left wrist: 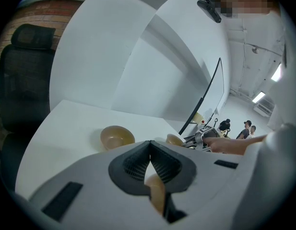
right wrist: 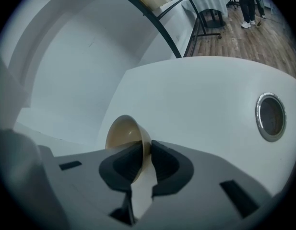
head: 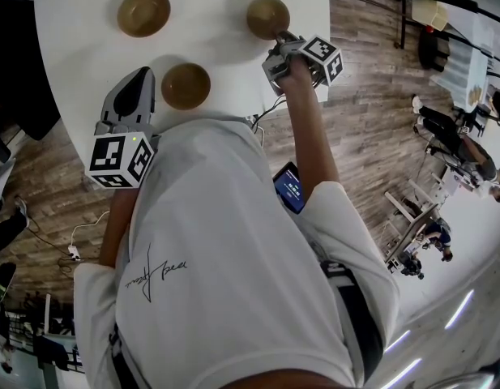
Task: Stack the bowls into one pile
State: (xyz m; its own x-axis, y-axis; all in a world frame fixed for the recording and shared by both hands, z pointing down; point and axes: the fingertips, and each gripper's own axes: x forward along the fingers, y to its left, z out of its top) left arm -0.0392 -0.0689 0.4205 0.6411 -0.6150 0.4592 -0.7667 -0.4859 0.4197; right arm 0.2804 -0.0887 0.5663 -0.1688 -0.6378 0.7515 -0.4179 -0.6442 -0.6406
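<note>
Where the tabletop point(head: 75, 47) runs toward its right edge, the right-hand bowl point(head: 267, 14) point(right wrist: 124, 132) has its near rim caught in the right gripper point(head: 281, 40) point(right wrist: 148, 151). The two pads point(right wrist: 123, 164) are narrowed onto the bowl's thin wall, one inside and one outside. From the gripper's own view the bowl looks tipped on its side, and whether it has left the surface cannot be told.

The middle bowl point(head: 185, 85) point(left wrist: 156, 191) sits upright close to the tabletop's near edge, straight in front of the person. The far-left bowl point(head: 143, 11) point(left wrist: 117, 137) stands upright toward the far left part of the tabletop, well apart from both others.

The left gripper point(head: 141, 76) point(left wrist: 150, 144) hangs just beside the middle bowl, on its left, with its jaw tips closed against each other and nothing between them.

A round metal-rimmed hole point(right wrist: 270, 117) is set into the tabletop. A black office chair point(left wrist: 24, 75) stands past the left edge, and wood-plank floor point(head: 371, 104) shows off the right edge.
</note>
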